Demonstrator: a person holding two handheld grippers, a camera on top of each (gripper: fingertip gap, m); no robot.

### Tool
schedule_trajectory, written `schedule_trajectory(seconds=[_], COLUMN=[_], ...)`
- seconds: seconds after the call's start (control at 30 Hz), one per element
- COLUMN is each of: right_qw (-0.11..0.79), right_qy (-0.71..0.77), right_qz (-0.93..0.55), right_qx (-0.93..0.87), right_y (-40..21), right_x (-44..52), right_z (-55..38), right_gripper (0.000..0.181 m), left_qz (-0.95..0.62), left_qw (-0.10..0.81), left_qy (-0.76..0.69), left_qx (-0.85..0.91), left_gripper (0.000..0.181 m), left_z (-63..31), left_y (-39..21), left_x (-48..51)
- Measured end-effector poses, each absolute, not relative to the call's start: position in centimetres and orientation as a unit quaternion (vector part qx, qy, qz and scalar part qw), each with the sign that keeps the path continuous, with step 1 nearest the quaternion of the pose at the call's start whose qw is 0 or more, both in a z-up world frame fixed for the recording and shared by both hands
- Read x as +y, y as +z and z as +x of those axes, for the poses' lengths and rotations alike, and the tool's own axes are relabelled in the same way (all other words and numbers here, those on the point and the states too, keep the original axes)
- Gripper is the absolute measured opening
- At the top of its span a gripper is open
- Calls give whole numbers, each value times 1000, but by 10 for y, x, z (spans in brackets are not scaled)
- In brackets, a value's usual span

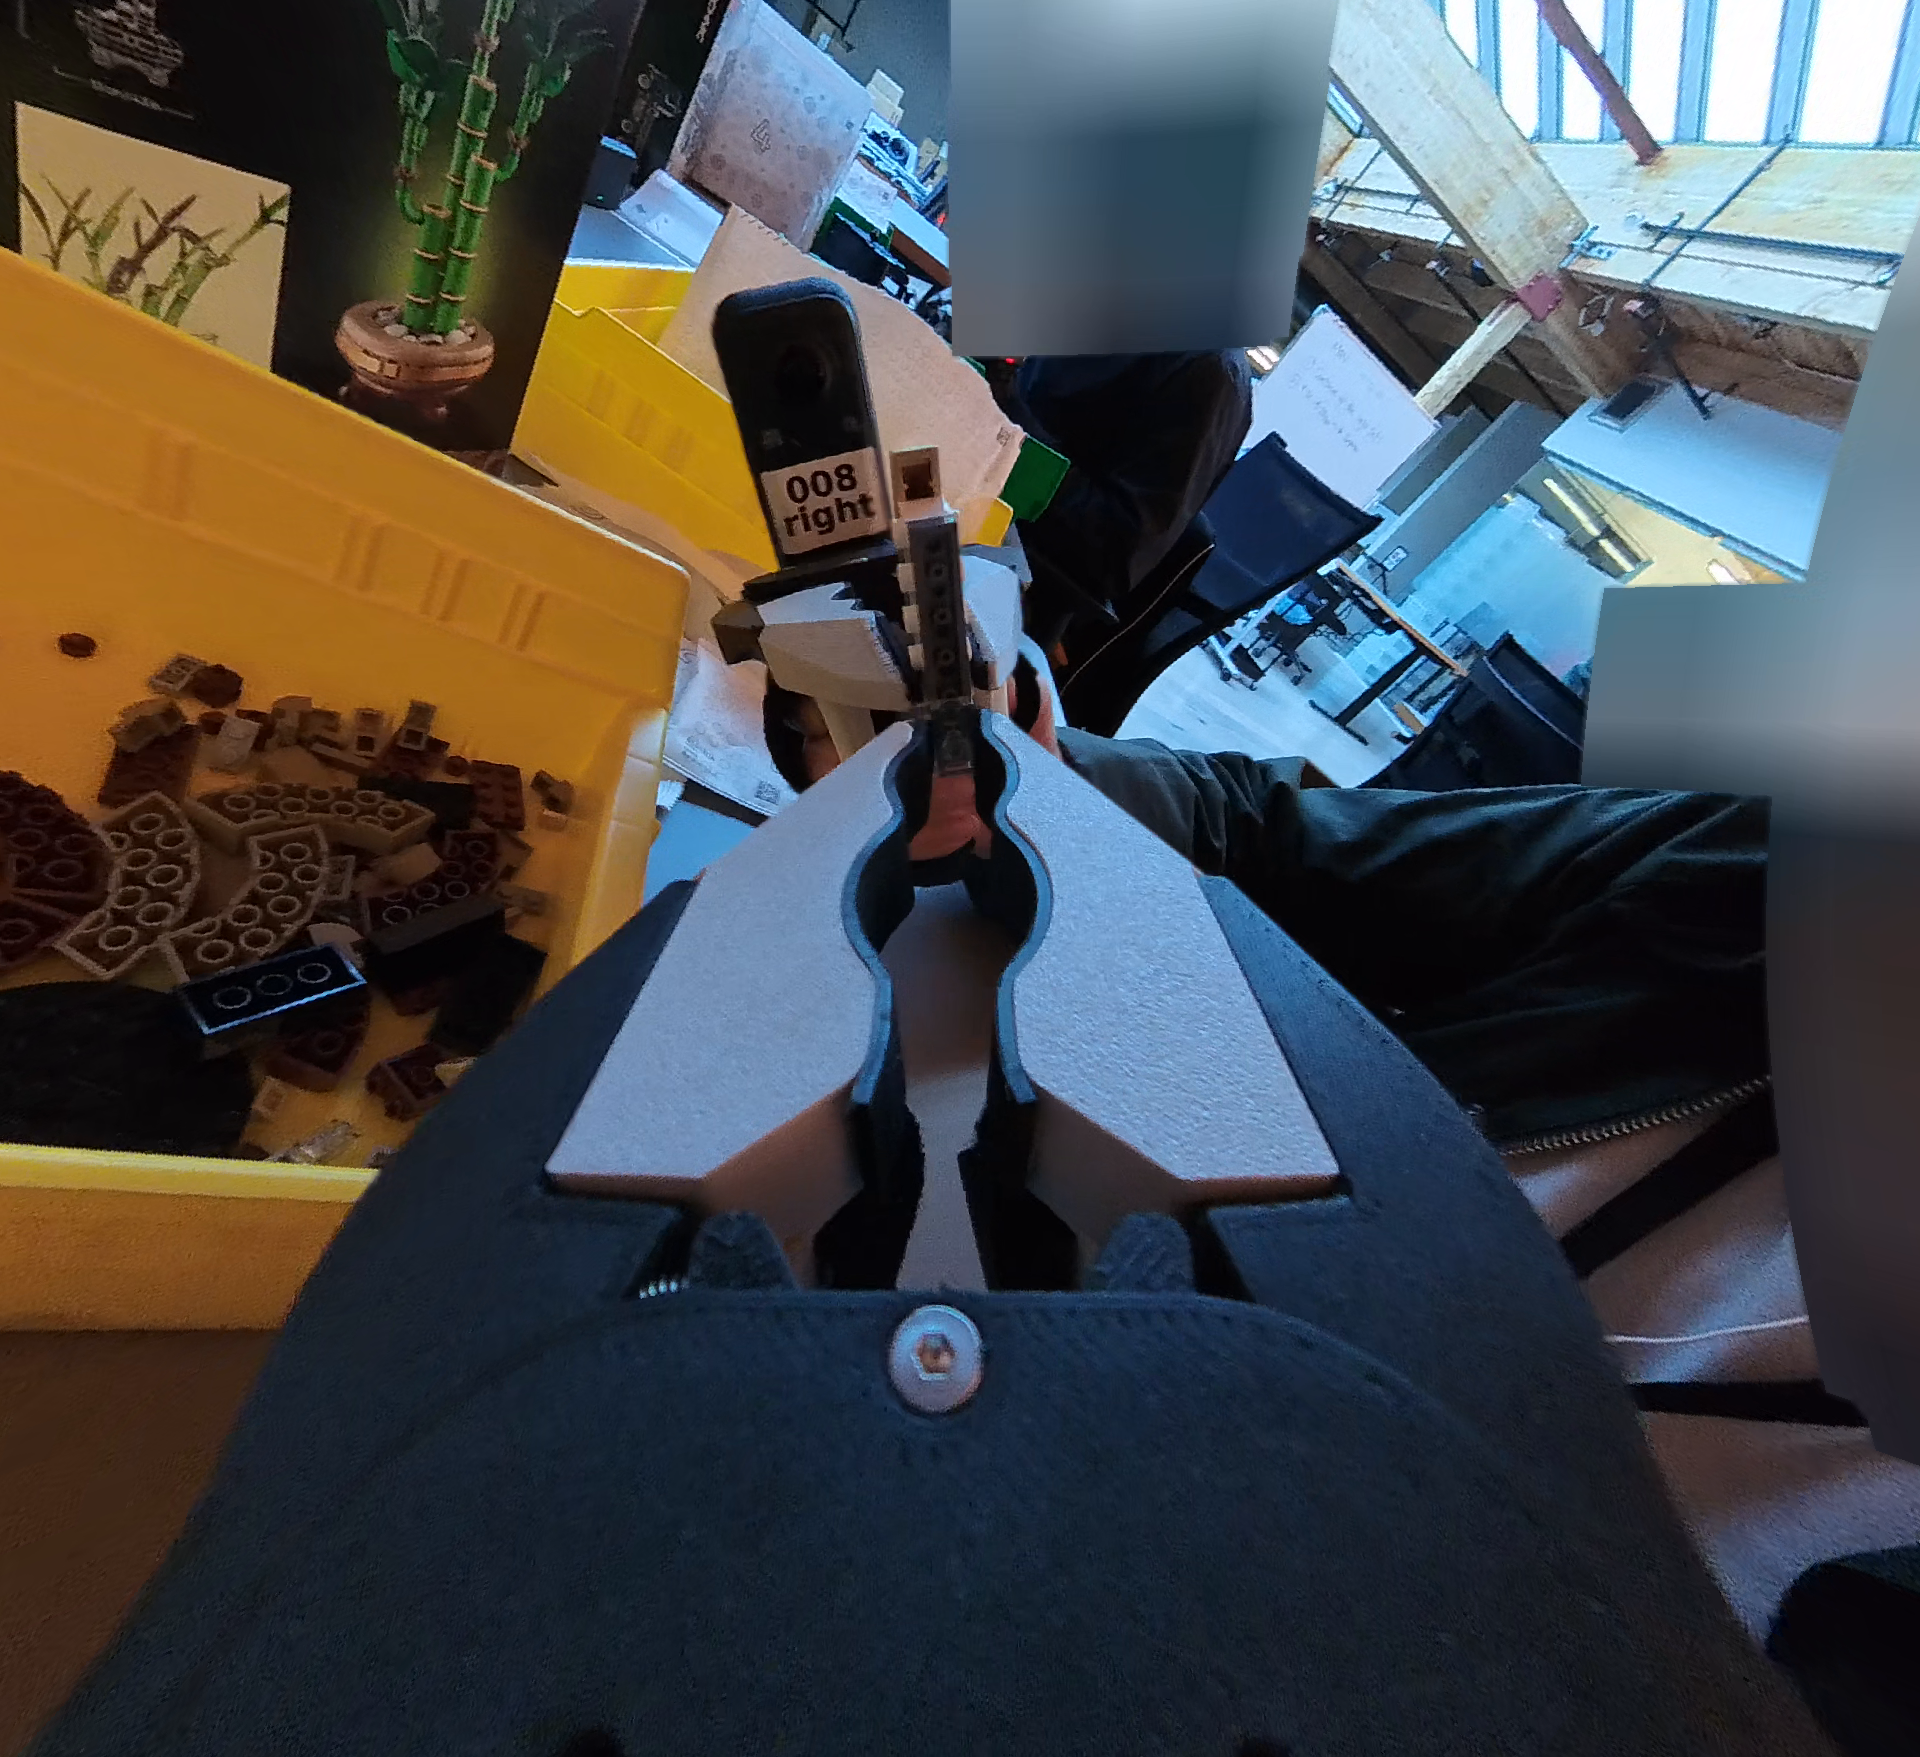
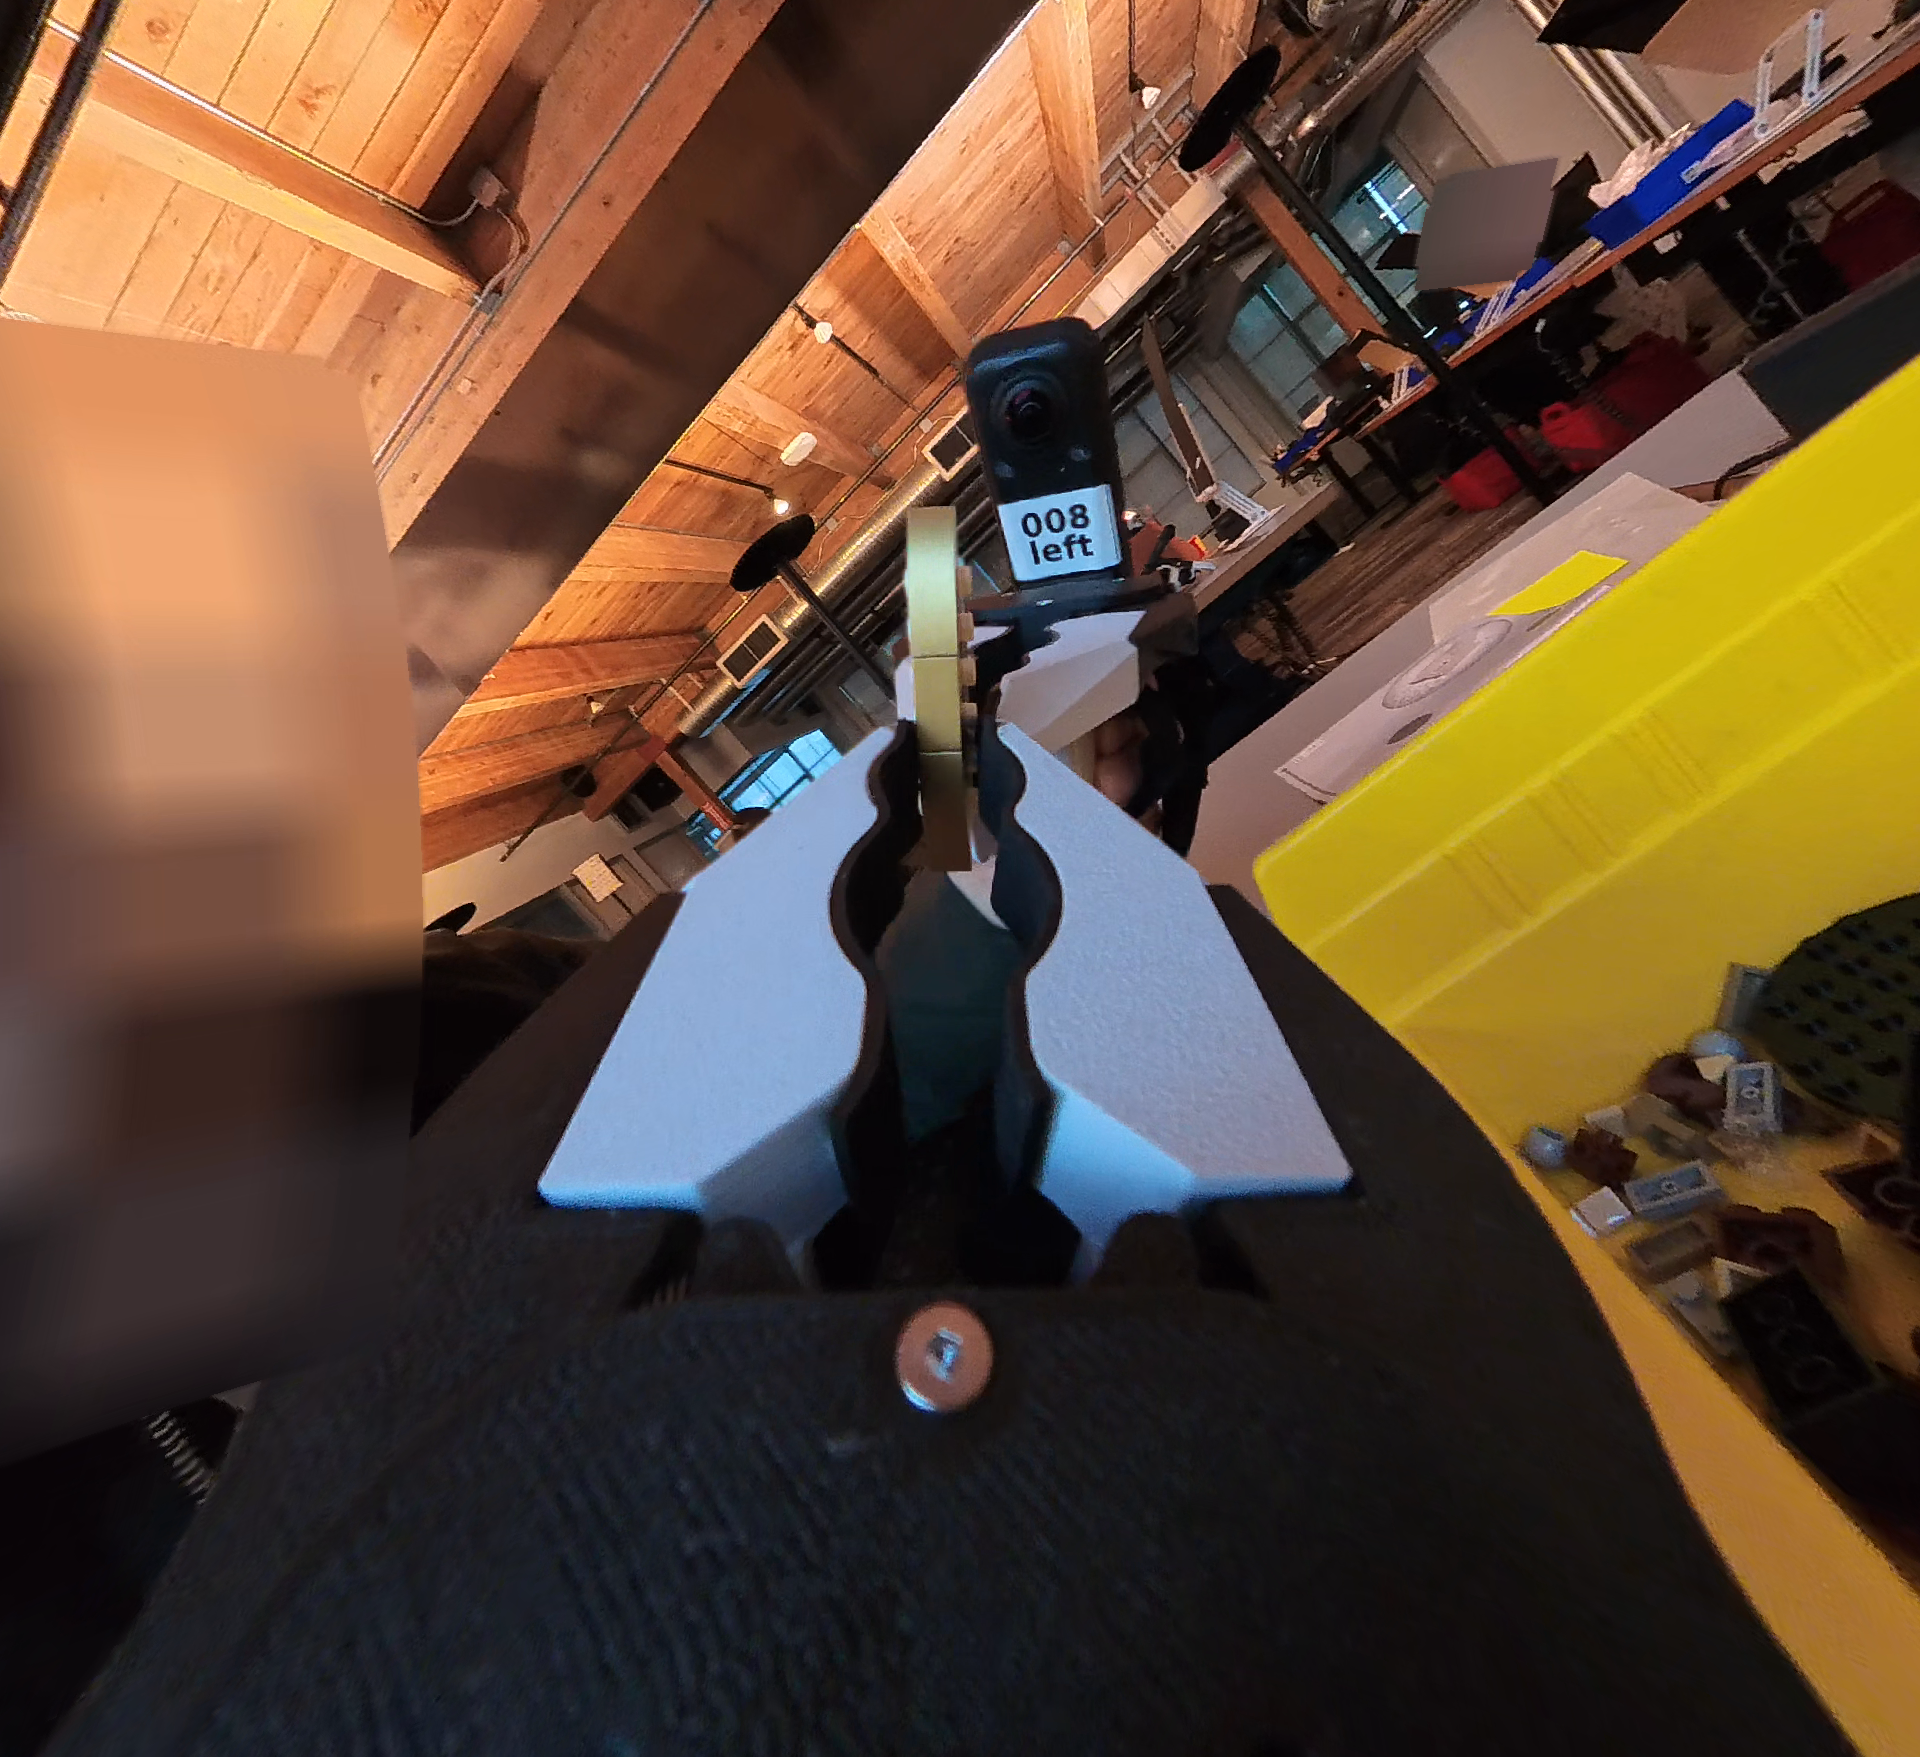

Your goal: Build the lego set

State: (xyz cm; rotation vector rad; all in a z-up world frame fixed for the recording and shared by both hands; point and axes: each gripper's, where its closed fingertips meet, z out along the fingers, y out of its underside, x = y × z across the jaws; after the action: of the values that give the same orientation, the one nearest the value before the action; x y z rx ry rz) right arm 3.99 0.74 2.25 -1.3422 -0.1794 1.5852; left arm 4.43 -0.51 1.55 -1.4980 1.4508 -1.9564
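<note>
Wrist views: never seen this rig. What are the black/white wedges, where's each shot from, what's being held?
No robot here: a person holds a two-finger gripper in each hand, each with a camera looking along its fingers. The black and white wedges are that gripper's own jaws.

Left wrist view: the left gripper is shut on one end of a thin grey lego strip. The right gripper faces it and grips the same piece.

Right wrist view: the right gripper clamps that piece, seen edge-on and looking tan; the left gripper is opposite.

Beside them is a yellow bin of loose bricks, with the set's box behind.
</note>
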Motion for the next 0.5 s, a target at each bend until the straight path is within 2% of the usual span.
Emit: schedule_trajectory(seconds=[0.23,0.27,0.33,0.5], right_qw=[545,539,544,553], right_qy=[608,623,651,656], right_qz=[-571,-560,-523,-510], right_qx=[-81,-86,-78,-62], right_y=[25,29,40,41], right_x=[10,6,1,3], right_z=[44,43,49,74], right_gripper=[8,8,9,8], left_qz=[-519,-513,-479,-426], left_qw=[238,218,122,47], left_qy=[-614,-633,-702,-757], left_qx=[546,538,513,494], left_gripper=[6,6,5,5], left_z=[47,45,34,21], left_y=[18,23,36,46], left_x=[-4,-8,-21,-28])
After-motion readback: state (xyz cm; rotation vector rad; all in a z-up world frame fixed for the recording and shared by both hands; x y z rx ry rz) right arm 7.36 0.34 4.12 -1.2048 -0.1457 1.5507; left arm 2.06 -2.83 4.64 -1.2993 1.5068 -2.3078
